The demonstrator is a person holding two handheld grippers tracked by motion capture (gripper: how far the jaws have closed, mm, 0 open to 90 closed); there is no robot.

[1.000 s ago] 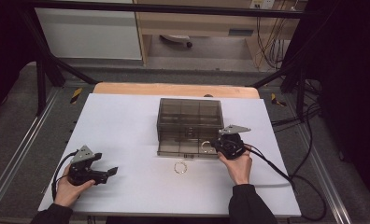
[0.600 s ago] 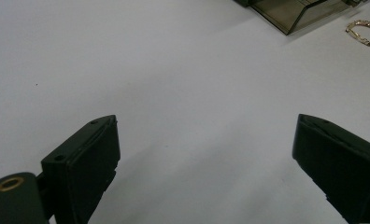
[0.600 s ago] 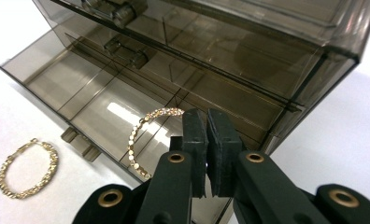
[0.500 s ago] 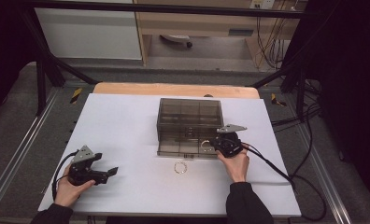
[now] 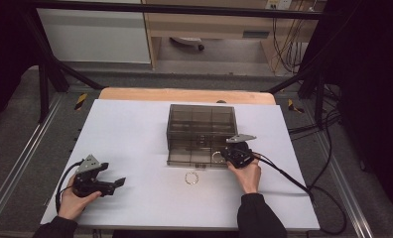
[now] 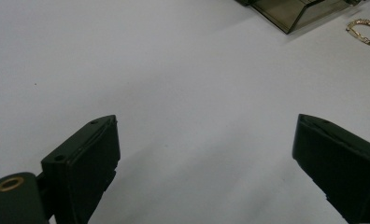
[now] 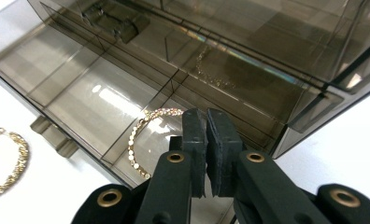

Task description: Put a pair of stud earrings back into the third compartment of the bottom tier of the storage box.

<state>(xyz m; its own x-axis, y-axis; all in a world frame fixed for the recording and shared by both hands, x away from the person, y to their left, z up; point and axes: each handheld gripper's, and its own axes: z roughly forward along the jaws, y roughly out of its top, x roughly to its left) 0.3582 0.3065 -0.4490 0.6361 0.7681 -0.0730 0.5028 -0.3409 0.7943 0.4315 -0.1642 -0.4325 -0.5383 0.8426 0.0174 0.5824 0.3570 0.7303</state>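
Note:
A smoky clear plastic box [image 5: 200,119] stands mid-table with its lower drawer [image 7: 80,98] pulled out toward me. My right gripper [image 7: 206,116] hangs over the drawer's right compartment, jaws shut on one end of a gold bracelet [image 7: 138,140] that loops down into that compartment. In the high view this right gripper [image 5: 226,156] is at the drawer's front right corner. A second gold bracelet [image 5: 191,177] lies on the white table just in front of the drawer. My left gripper [image 5: 117,182] rests open at the front left, nothing between its jaws.
The table top [image 5: 135,129] is a white sheet with a wooden strip at its far edge. A fine chain [image 7: 209,70] glints in a deeper drawer compartment. The right gripper's cable [image 5: 294,181] trails off to the right. Dark frame bars surround the table.
My right gripper has edged slightly left, farther over the open drawer, with the bracelet. The left gripper has stayed put.

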